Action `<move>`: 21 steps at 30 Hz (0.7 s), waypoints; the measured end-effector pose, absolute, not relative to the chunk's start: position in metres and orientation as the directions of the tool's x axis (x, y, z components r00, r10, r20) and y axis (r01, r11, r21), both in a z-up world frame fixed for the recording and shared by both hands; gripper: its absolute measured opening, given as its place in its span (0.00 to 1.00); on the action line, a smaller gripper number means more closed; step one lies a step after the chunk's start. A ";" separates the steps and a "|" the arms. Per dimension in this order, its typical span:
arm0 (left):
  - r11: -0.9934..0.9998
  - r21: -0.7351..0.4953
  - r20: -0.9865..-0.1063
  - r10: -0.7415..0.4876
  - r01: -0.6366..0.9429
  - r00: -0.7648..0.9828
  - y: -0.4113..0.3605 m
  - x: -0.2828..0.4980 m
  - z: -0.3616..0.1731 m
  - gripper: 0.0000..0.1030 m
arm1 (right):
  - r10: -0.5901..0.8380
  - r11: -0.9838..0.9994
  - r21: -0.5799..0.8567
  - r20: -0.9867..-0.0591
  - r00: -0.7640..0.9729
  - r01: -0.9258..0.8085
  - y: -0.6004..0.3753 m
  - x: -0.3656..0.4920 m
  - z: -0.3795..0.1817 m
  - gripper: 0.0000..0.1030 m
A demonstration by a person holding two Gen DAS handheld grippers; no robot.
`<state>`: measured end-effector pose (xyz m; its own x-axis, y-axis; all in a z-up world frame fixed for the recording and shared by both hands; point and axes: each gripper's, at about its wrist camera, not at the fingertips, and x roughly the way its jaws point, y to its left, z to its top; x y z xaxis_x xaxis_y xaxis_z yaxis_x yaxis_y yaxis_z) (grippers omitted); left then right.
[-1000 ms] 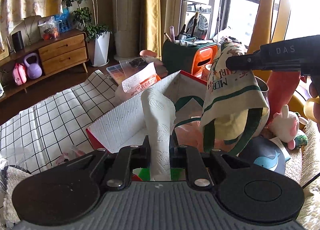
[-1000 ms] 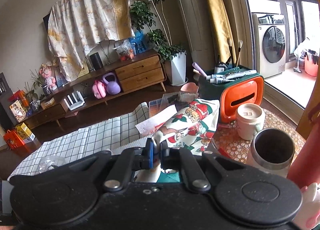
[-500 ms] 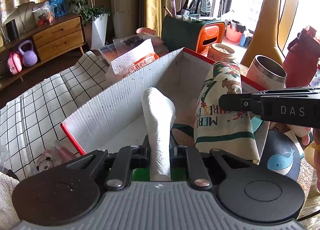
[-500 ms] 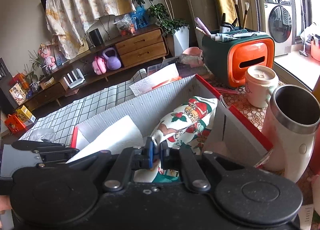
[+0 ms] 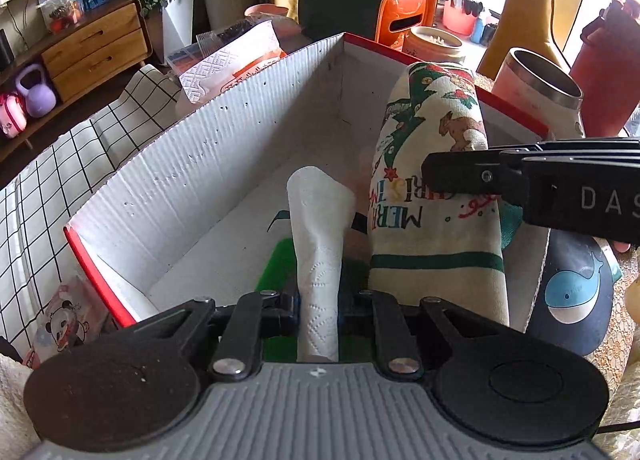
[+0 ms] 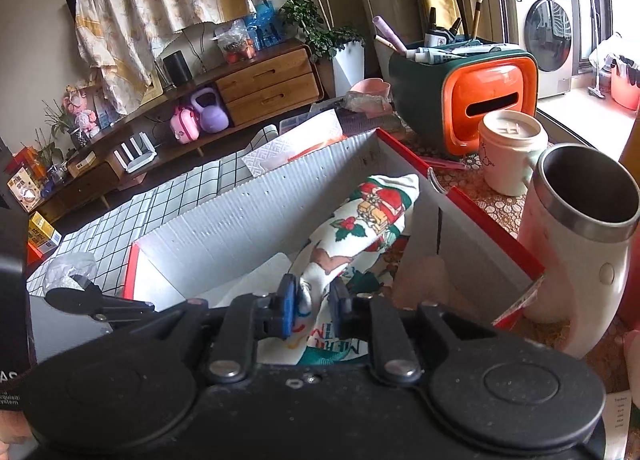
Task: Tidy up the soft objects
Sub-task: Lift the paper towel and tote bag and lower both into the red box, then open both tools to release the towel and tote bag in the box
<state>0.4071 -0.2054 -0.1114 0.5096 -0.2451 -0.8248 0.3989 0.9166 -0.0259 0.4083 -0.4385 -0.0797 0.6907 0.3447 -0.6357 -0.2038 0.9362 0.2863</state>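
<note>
The left wrist view shows the left hand-held gripper (image 5: 318,300) clamped on a rolled white paper towel (image 5: 320,244), which stands up between its pads over the open white cardboard box (image 5: 208,164) with red edges. Only this view shows the printed side of the Christmas cloth (image 5: 432,188) with its lettering, hanging upright at the box's right wall, and the dark whale-print item (image 5: 572,292) outside the box beside it.

The right wrist view shows the right hand-held gripper (image 6: 314,302) from behind: its jaws are opening, with the cloth (image 6: 360,228) between the blue pad and the black one, the pads no longer squeezing it. Here the cloth lies sloping into the box's far right corner (image 6: 280,220). This view alone shows the steel-rimmed tumbler (image 6: 580,244) fully, the lidded white mug (image 6: 508,156) and the orange and green organiser (image 6: 480,96) on the patterned tabletop (image 6: 472,188).

The box floor under the cloth is hidden in both views. In the left view the right gripper's tips are masked by the cloth, and the paper towel's lower end is cut off by the gripper body.
</note>
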 end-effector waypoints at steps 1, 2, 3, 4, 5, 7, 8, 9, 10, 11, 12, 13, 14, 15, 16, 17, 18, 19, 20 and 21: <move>0.915 -0.015 -0.825 -0.239 0.403 0.512 -0.206 0.406 -0.112 0.15 | 0.342 0.937 0.285 -0.637 0.691 -0.200 -0.438 0.407 -0.079 0.18; 0.916 -0.003 -0.827 -0.228 0.402 0.514 -0.207 0.405 -0.112 0.15 | 0.339 0.938 0.284 -0.637 0.692 -0.198 -0.438 0.406 -0.079 0.20; 0.918 0.004 -0.828 -0.220 0.397 0.515 -0.208 0.404 -0.112 0.15 | 0.337 0.939 0.283 -0.637 0.693 -0.196 -0.438 0.405 -0.079 0.21; 0.919 0.003 -0.829 -0.218 0.393 0.514 -0.207 0.403 -0.112 0.15 | 0.335 0.940 0.282 -0.638 0.694 -0.194 -0.438 0.405 -0.078 0.21; 0.920 0.000 -0.829 -0.220 0.392 0.515 -0.207 0.402 -0.112 0.15 | 0.334 0.940 0.282 -0.638 0.694 -0.194 -0.437 0.404 -0.077 0.22; 0.921 0.005 -0.825 -0.216 0.389 0.522 -0.206 0.400 -0.110 0.16 | 0.331 0.941 0.279 -0.638 0.695 -0.191 -0.437 0.403 -0.075 0.25; 0.921 0.009 -0.823 -0.214 0.388 0.526 -0.206 0.399 -0.109 0.16 | 0.327 0.942 0.276 -0.638 0.697 -0.189 -0.437 0.403 -0.074 0.27; 0.922 0.011 -0.821 -0.212 0.388 0.530 -0.205 0.398 -0.107 0.16 | 0.322 0.944 0.270 -0.639 0.699 -0.187 -0.437 0.403 -0.073 0.28; 0.922 0.010 -0.820 -0.214 0.388 0.531 -0.204 0.398 -0.106 0.16 | 0.312 0.948 0.262 -0.643 0.699 -0.182 -0.437 0.402 -0.072 0.29; 0.921 0.005 -0.821 -0.218 0.389 0.528 -0.204 0.397 -0.105 0.16 | 0.306 0.950 0.257 -0.645 0.700 -0.178 -0.436 0.401 -0.071 0.33; 0.921 0.000 -0.820 -0.223 0.391 0.526 -0.203 0.396 -0.104 0.16 | 0.303 0.951 0.255 -0.646 0.701 -0.175 -0.435 0.401 -0.070 0.36; 0.921 -0.005 -0.818 -0.228 0.390 0.528 -0.202 0.395 -0.103 0.16 | 0.301 0.951 0.255 -0.647 0.700 -0.173 -0.436 0.400 -0.070 0.36; 0.922 -0.005 -0.816 -0.228 0.387 0.532 -0.201 0.394 -0.102 0.16 | 0.301 0.951 0.255 -0.647 0.700 -0.172 -0.435 0.400 -0.069 0.38; 0.924 -0.003 -0.814 -0.225 0.383 0.536 -0.200 0.393 -0.101 0.16 | 0.297 0.952 0.253 -0.648 0.702 -0.170 -0.435 0.399 -0.068 0.42; 0.925 -0.001 -0.813 -0.222 0.380 0.538 -0.199 0.392 -0.099 0.16 | 0.295 0.953 0.251 -0.646 0.704 -0.169 -0.435 0.398 -0.067 0.44; 0.926 0.003 -0.813 -0.218 0.378 0.540 -0.199 0.391 -0.099 0.18 | 0.294 0.954 0.248 -0.646 0.705 -0.170 -0.434 0.397 -0.066 0.47; 0.927 0.006 -0.813 -0.214 0.375 0.542 -0.199 0.390 -0.098 0.22 | 0.293 0.954 0.245 -0.645 0.706 -0.171 -0.434 0.395 -0.065 0.50; 0.928 0.008 -0.811 -0.213 0.373 0.545 -0.199 0.389 -0.097 0.24 | 0.292 0.954 0.243 -0.644 0.707 -0.173 -0.434 0.394 -0.064 0.51; 0.929 0.010 -0.808 -0.211 0.371 0.550 -0.198 0.388 -0.096 0.31 | 0.291 0.955 0.241 -0.642 0.709 -0.174 -0.434 0.392 -0.062 0.54; 0.929 0.010 -0.806 -0.211 0.369 0.554 -0.198 0.387 -0.094 0.43 | 0.291 0.955 0.239 -0.639 0.712 -0.175 -0.435 0.391 -0.061 0.56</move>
<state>0.3873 -0.1979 -0.0945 0.5536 -0.2110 -0.8056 0.3689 0.9294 0.0101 0.3905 -0.4346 -0.0605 0.7117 0.2911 -0.6393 -0.1755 0.9549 0.2395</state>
